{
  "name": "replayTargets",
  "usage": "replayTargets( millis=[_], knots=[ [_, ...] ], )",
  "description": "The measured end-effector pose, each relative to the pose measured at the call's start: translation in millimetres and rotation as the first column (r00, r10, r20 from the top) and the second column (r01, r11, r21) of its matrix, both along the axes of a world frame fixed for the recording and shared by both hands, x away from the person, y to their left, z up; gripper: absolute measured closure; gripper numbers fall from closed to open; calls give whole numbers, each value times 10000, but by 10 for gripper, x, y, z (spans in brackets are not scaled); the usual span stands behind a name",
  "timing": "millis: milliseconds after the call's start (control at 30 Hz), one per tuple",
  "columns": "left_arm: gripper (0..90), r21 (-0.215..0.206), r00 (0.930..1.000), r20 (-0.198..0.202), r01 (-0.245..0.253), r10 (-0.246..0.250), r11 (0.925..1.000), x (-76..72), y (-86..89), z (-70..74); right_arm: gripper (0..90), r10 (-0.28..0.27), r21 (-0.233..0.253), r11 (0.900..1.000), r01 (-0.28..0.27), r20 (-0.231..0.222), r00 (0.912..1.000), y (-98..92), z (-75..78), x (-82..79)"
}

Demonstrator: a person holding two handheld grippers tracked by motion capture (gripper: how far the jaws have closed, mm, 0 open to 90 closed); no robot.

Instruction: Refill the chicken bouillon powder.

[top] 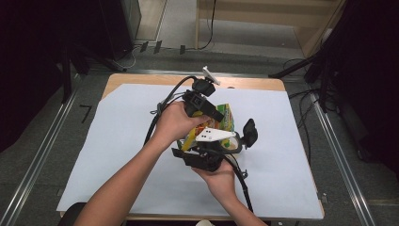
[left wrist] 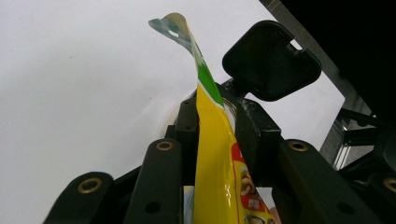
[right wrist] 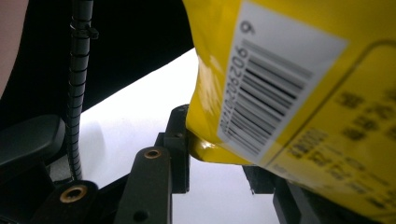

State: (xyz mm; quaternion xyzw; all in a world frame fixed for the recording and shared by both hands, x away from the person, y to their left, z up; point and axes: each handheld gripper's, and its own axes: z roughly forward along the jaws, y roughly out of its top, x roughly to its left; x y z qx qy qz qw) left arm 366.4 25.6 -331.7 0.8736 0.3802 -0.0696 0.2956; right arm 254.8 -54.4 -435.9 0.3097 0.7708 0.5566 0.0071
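Two tools meet over the middle of the counter (top: 291, 188), each held in one hand, and between them is one yellow snack bag (top: 225, 123). From above, the left tool (top: 207, 109) comes down on the bag from the far side, the left hand (top: 175, 123) wrapped around its body, while the right tool (top: 221, 146) reaches in from the near side with the right hand (top: 217, 178) under it. One white sheet (top: 117, 155) covers most of the counter beneath them. In the left gripper view, the two black jaws stand nearly closed with the bag's flat sealed edge (left wrist: 215, 154) pinched between them, and the green and white top of the bag rises above the jaw tips. In the right gripper view, the jaws are narrowly parted around the lower corner of the bag (right wrist: 289, 107), whose barcode faces the camera; the near jaw touches the bag's folded edge, and the other jaw is mostly hidden behind it.
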Motion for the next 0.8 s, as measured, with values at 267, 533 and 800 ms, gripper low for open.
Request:
replayTargets(
  millis=[267,533,800],
  knots=[
    [723,44,10000,-4,10,-10,10000,-1,1,-3,677,6,-2,10000,-6,3,10000,3,-2,0],
    [741,194,9999,64,96,-98,9998,-5,-3,-2,677,14,-11,10000,-14,23,10000,7,-5,-2],
    [765,355,9995,220,228,-236,9991,-20,-16,1,679,-6,-70,10000,7,53,10000,11,-9,-5]
  ],
)
